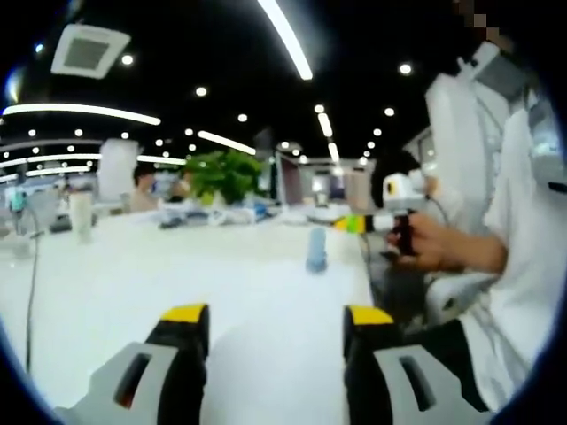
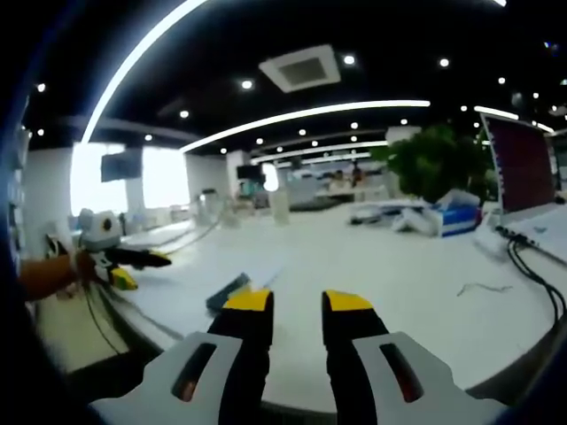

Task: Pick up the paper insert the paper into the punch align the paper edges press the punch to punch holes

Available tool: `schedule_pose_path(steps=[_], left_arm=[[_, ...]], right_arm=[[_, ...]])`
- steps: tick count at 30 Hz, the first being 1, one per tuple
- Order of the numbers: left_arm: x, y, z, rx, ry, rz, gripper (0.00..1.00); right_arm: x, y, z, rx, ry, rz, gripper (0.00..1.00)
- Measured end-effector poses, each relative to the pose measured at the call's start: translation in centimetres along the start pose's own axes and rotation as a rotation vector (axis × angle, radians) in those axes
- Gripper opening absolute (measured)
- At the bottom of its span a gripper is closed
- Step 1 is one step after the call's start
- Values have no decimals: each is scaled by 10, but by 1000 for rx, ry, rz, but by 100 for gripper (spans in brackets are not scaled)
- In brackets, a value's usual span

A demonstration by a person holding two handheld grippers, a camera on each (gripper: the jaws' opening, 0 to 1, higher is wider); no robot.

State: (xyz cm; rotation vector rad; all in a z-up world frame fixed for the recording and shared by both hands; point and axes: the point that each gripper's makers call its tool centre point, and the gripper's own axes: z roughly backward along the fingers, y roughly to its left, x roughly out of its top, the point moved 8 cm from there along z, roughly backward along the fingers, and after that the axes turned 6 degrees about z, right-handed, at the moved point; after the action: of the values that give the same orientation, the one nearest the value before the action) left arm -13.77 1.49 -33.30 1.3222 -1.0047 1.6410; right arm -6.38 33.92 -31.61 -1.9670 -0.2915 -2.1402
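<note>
A small blue-grey object, likely the punch, stands on the white table. In the right gripper view it lies as a dark flat block just left of my right gripper. That gripper's jaws stand a little apart with nothing between them. My left gripper is wide open over bare table, nothing in it. Each gripper shows in the other view, held by a hand: the right one and the left one. I cannot make out paper against the white tabletop.
An open laptop with trailing cables sits at the right. A green plant and a blue box stand further back. A person in a white shirt sits at the table's right edge. Other people sit far off.
</note>
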Motion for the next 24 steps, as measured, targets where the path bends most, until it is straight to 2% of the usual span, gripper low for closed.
schedule_pose_path(steps=[12, 24], left_arm=[[-5, 0, 4, -27, 26, -27, 60], [-6, 10, 6, 20, 33, -14, 55]], right_arm=[[-2, -3, 2, 1, 5, 7, 25], [-6, -4, 6, 5, 7, 2, 25]])
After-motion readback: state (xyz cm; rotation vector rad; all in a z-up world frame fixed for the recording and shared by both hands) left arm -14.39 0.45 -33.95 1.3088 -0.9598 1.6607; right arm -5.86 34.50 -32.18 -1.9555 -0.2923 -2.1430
